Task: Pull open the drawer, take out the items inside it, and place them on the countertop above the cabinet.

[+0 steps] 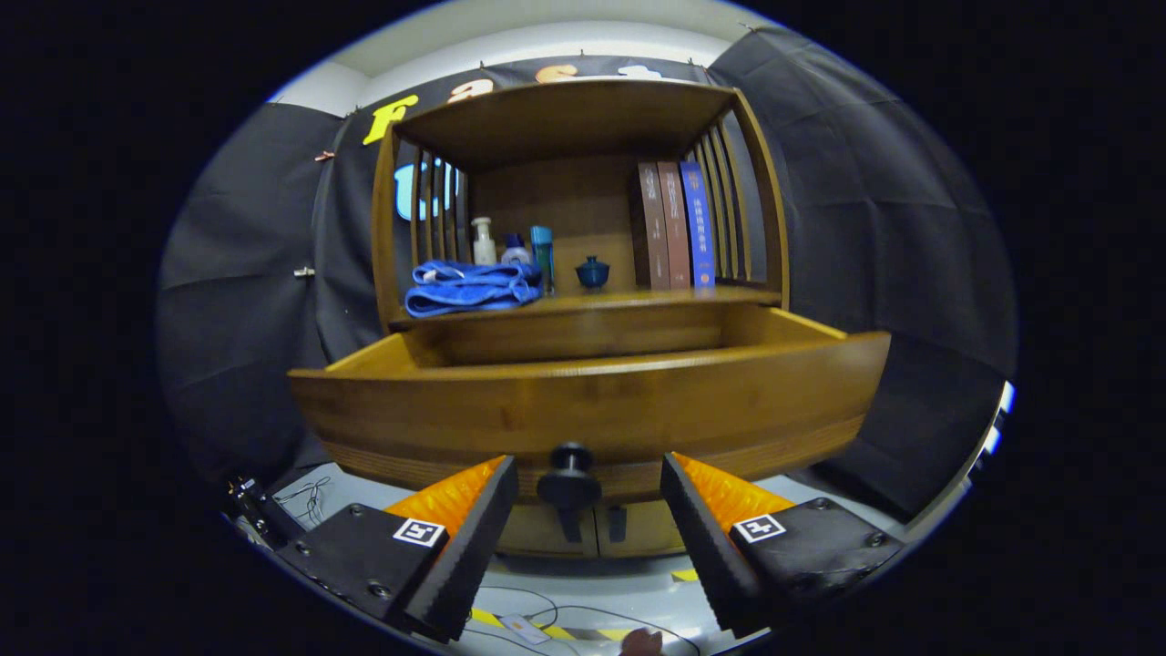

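Observation:
A wooden cabinet [583,219] stands ahead, and its drawer [592,401] is pulled well out toward me. The drawer's dark round knob [569,483] sits between my fingertips with a gap on each side. My gripper [588,474] is open around the knob, and neither finger touches it. The drawer's front panel hides what lies inside. The countertop [638,299] above the drawer carries a folded blue towel [469,287], some small bottles [515,244], a small dark blue lidded cup [592,271] and three upright books [676,226].
Slatted wooden sides and a top board frame the shelf space. Below the drawer are lower cabinet doors [592,528] with small dark handles. Cables [547,615] and striped tape lie on the pale floor beneath my fingers. Black cloth walls surround the cabinet.

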The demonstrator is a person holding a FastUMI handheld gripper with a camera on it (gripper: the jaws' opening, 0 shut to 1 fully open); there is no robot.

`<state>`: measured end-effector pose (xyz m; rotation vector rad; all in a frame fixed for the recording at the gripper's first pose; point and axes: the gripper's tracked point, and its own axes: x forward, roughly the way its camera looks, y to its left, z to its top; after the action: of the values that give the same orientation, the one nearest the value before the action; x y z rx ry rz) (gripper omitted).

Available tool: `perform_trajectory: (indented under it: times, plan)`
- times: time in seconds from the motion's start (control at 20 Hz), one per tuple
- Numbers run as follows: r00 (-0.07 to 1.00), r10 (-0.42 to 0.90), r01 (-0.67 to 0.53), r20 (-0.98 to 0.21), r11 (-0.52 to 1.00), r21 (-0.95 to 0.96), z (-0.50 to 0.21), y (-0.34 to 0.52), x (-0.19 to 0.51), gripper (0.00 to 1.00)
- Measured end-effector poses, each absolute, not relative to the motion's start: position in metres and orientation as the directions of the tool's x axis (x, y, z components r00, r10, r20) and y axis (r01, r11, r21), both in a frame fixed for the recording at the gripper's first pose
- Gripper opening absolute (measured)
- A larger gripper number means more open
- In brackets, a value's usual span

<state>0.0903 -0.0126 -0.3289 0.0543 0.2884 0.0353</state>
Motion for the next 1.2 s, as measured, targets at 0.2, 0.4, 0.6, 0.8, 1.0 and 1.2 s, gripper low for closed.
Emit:
perform_trajectory:
  times: [0.2, 0.4, 0.6, 0.8, 1.0, 1.2]
  plan:
    - [0.983, 0.096, -0.087, -0.156, 0.994, 0.062, -0.242, -0.004, 0.107, 0.99]
    - [0.956, 0.179, -0.151, -0.232, 0.979, 0.135, -0.201, 0.011, 0.128, 0.99]
    - [0.905, 0.131, -0.089, -0.406, 0.989, 0.122, -0.194, 0.003, 0.17, 0.98]
    - [0.805, 0.117, -0.118, -0.582, 0.992, 0.036, -0.223, -0.001, 0.215, 0.99]
    - [0.654, 0.074, -0.096, -0.753, 0.995, 0.015, -0.271, -0.001, 0.23, 0.99]
    - [0.557, 0.006, -0.064, -0.831, 0.997, -0.036, -0.318, -0.02, 0.253, 0.99]
